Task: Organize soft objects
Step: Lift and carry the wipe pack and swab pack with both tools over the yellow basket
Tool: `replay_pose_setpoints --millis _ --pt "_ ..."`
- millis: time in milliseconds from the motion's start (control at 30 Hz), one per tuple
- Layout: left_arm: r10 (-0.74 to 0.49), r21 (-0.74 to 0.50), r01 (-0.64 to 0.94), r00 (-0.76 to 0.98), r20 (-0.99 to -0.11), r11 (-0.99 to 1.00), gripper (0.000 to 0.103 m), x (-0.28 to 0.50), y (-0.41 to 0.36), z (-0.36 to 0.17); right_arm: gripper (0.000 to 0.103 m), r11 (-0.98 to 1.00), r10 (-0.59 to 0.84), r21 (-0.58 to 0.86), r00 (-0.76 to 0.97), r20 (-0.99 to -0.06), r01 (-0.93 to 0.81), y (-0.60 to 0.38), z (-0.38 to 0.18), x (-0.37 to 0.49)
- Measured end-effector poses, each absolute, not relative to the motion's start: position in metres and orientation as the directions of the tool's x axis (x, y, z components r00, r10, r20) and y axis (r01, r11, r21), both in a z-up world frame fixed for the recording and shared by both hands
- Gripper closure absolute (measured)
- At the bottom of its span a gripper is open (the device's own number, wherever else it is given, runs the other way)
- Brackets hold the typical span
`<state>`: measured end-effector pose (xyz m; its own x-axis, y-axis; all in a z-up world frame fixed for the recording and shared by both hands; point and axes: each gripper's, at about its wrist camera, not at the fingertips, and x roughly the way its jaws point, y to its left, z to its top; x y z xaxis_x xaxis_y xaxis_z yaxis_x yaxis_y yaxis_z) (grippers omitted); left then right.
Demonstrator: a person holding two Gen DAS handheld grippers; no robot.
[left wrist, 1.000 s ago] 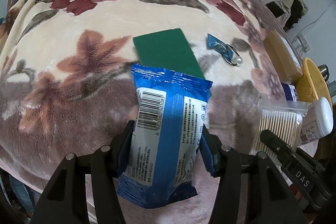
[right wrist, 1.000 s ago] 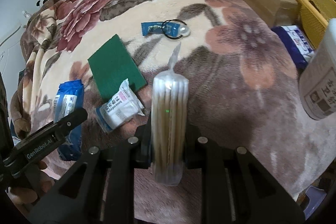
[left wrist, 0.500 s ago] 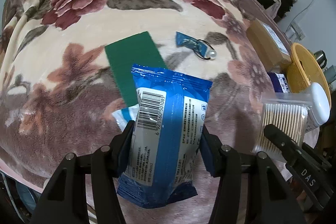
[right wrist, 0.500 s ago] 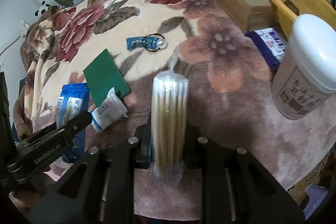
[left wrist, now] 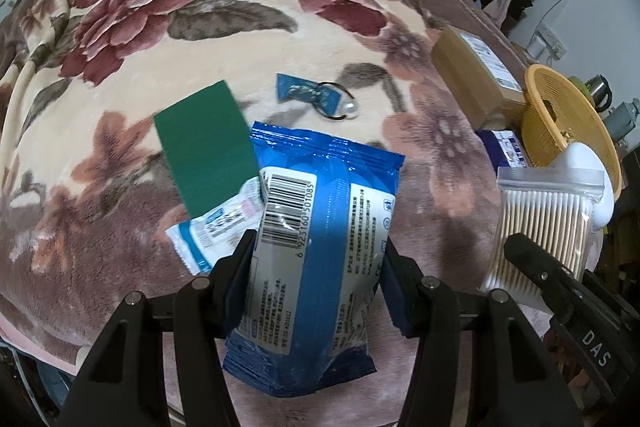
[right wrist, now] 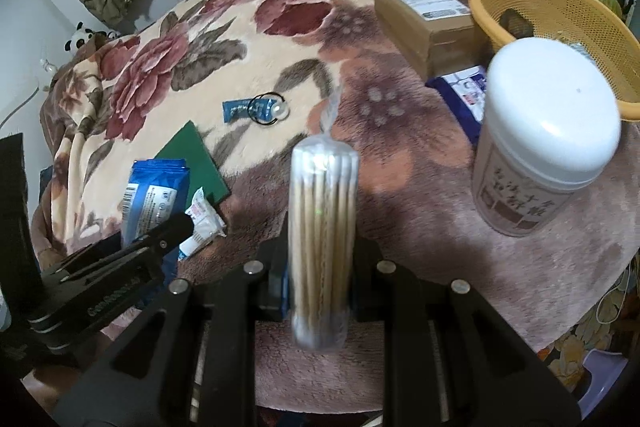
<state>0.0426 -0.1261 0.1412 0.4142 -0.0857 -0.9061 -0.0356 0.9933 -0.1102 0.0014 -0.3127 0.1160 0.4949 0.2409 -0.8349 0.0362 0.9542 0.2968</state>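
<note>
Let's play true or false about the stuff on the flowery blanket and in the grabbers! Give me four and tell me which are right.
1. The left gripper holds a blue packet. True.
2. The right gripper is empty. False: it is shut on a bag of cotton swabs.
3. The green pad lies inside the yellow basket. False: it lies on the blanket.
4. A white-lidded jar stands near the basket. True.

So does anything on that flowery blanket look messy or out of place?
Nothing spilled or torn. The flat green rectangular pad lies askew, one corner over a small white and blue sachet. A black hair tie with a pearl sits on a little blue wrapper. Otherwise just scattered.
</note>
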Motion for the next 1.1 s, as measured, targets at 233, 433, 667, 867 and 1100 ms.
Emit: replay_pose_setpoints --millis 233,433,667,867,1100 --pt "-0.098 -0.112 -0.009 0.421 -0.902 0.994 0.045 0.049 -0.148 0.148 0.082 0.954 0.240 0.298 0.515 -0.823 0.032 -0.327 0.128 0.003" --pt "-0.103 -0.105 0.018 0.429 -0.897 0.994 0.045 0.057 -0.166 0.154 0.082 0.955 0.231 0.294 0.528 -0.817 0.037 -0.340 0.135 0.004" --pt "-0.111 -0.098 0.051 0.441 -0.890 0.994 0.045 0.066 -0.188 0.164 0.082 0.953 0.221 0.298 0.556 -0.801 0.051 -0.361 0.148 0.007" --pt "-0.119 -0.089 0.087 0.459 -0.880 0.992 0.045 0.077 -0.211 0.176 0.082 0.947 0.204 0.312 0.599 -0.774 0.081 -0.386 0.165 0.014" --pt "-0.145 -0.096 0.128 0.470 -0.870 0.987 0.045 0.093 -0.242 0.187 0.082 0.944 0.171 0.310 0.635 -0.754 0.114 -0.417 0.180 0.022"
